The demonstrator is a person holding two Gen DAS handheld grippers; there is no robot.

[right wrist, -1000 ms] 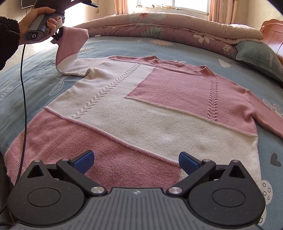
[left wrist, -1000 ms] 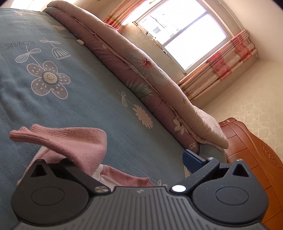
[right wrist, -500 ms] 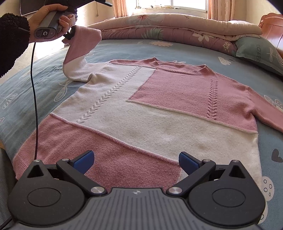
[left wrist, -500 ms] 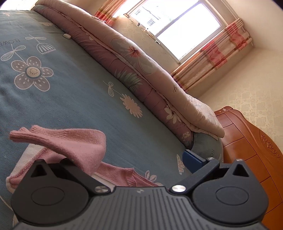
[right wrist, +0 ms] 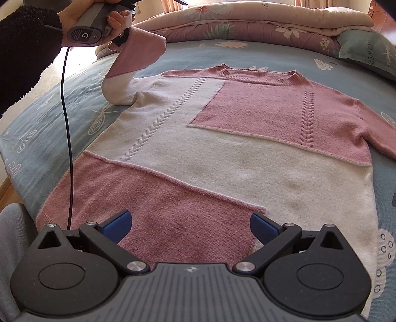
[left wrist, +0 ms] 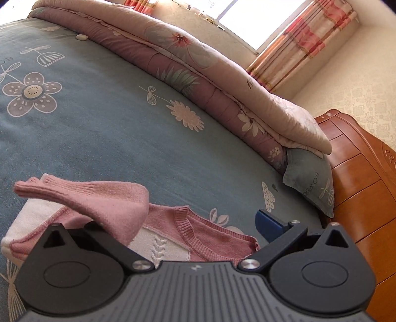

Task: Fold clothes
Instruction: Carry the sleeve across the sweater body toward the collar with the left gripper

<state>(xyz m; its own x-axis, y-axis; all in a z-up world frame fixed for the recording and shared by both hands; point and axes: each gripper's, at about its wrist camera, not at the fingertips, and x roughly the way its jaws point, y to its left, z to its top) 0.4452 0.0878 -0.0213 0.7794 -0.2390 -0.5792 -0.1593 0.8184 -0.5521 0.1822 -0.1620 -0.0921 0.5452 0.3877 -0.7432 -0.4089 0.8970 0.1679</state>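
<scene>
Left wrist view: my left gripper (left wrist: 188,223) holds pink sleeve cuff (left wrist: 99,198) at one finger, lifted off bed (left wrist: 99,128); other blue finger (left wrist: 268,223) stands apart. Sweater neckline (left wrist: 198,230) below.

Right wrist view: my right gripper (right wrist: 189,226) wide apart, empty, above sweater (right wrist: 210,148) hem. Sweater flat on bed, left sleeve (right wrist: 133,64) raised, hand (right wrist: 99,17) gripping handle. Folded quilt (right wrist: 247,22) behind.

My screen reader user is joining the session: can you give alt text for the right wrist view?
A pink and white sweater lies flat, front up, on a blue floral bedsheet, with the right gripper poised over its hem, jaws open. At upper left, a hand holding the left gripper lifts one sleeve off the bed.
</scene>
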